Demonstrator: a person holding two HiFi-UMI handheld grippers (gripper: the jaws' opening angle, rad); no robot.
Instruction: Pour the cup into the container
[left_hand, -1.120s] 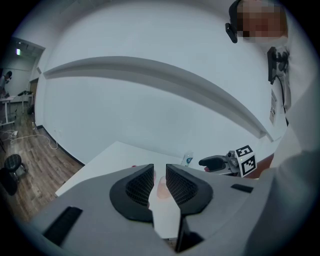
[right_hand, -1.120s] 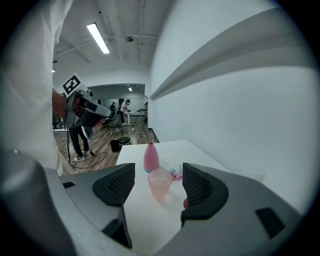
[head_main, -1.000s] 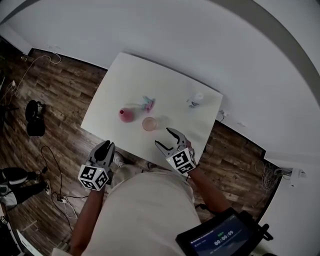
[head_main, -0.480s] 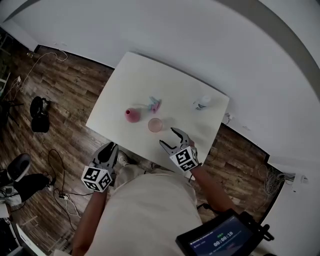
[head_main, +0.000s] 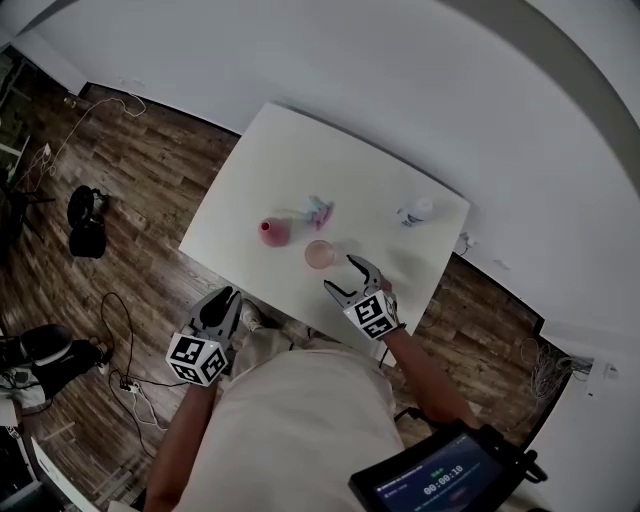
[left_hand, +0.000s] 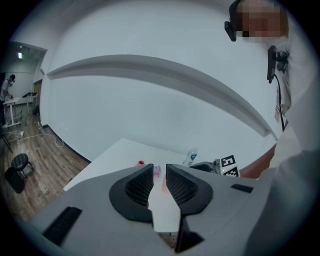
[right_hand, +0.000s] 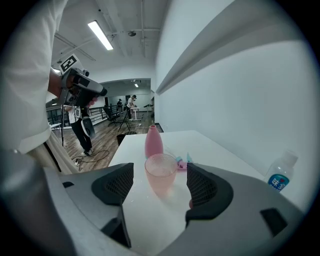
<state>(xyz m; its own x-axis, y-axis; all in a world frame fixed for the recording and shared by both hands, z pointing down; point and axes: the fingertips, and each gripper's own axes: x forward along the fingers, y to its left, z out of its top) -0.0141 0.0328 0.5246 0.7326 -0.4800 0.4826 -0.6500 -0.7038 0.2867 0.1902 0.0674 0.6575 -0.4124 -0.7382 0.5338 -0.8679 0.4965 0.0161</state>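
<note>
**Table** (head_main: 250, 170): white, rectangular, on a wood floor (head_main: 130, 180).

**Cup** (right_hand: 161, 175): translucent, pinkish, pebbled wall. It stands upright near the table's near edge. No print shows on it.

**Pink bottle** (right_hand: 153, 142): narrow neck, open mouth, upright. It stands just beyond the cup and apart from it. No label shows.

**Small pink-and-teal item** (head_main: 320, 211): lies beside the pink bottle. It is too small to identify.

**Water bottle** (right_hand: 279, 175): clear, white cap, upright, well apart from the cup toward the far right corner. The blue label carries white characters that are too small to read.

**Right gripper** (head_main: 340, 275): fingers wide apart, having just been opening. The cup stands in line with the gap, just at the tips, and neither pad touches it. Its cube carries black-and-white square markers.

**Left gripper** (left_hand: 160, 167): held off the table's near edge, well apart from the cup. Its fingers are nearly together with a narrow gap and nothing between them. It has the same marker cube.

**Screen** (head_main: 440, 480): dark, at the person's right side. The timer reads 00:00:10.
</note>
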